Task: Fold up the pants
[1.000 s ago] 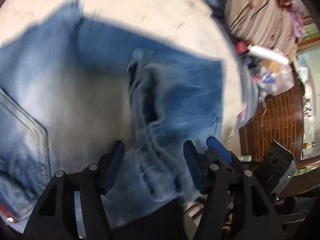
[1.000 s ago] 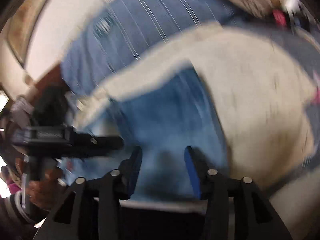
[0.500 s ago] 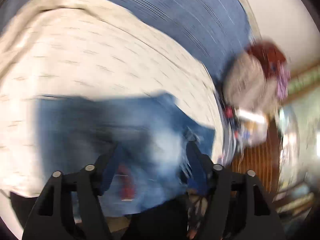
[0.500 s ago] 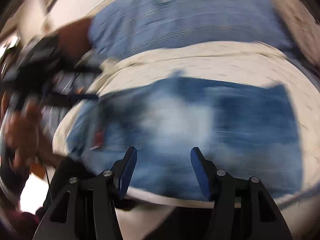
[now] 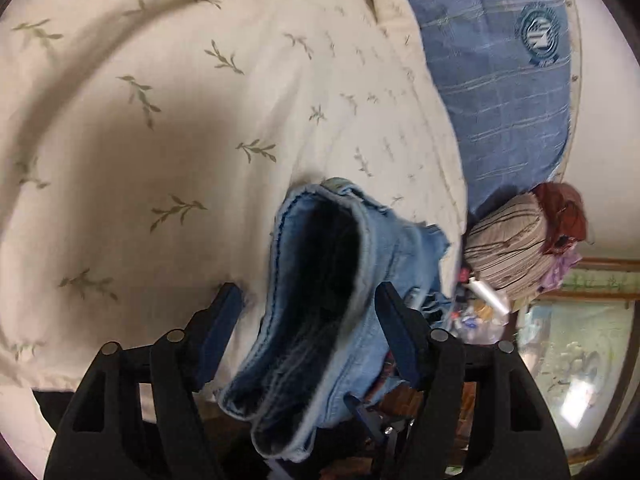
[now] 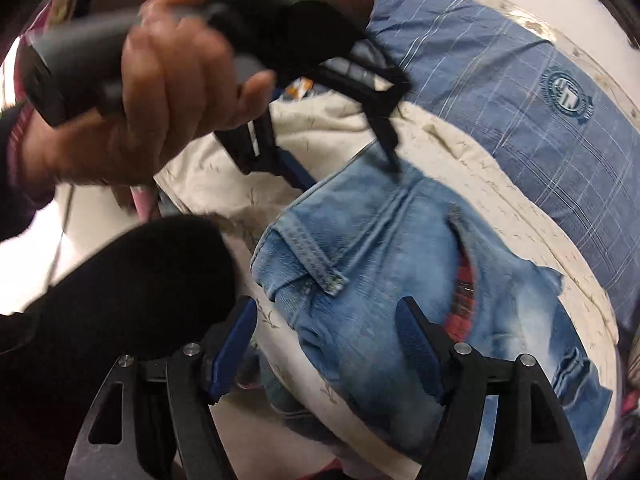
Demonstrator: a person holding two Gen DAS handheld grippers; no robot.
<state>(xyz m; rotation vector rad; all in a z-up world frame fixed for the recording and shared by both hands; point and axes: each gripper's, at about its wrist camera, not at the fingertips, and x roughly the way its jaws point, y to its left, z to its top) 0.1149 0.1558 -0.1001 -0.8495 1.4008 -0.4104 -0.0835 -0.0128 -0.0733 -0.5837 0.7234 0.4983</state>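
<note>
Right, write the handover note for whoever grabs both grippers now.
Left gripper: open, jaws have just been opening; a folded edge of the jeans sits between them, unpinched.
Right gripper: open, jaws have just been opening, above the jeans, holding nothing.
Jeans look folded into a stack on the cream sheet, near the blue pillow.
Left to do: check and tidy the fold.

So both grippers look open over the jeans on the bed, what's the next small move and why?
Probably close the left gripper on the jeans edge between its pads: both jaws have just been opening, the fabric stands loose and unpressed between them, and the jeans lie bunched on the cream sheet, not yet neatly folded.
</note>
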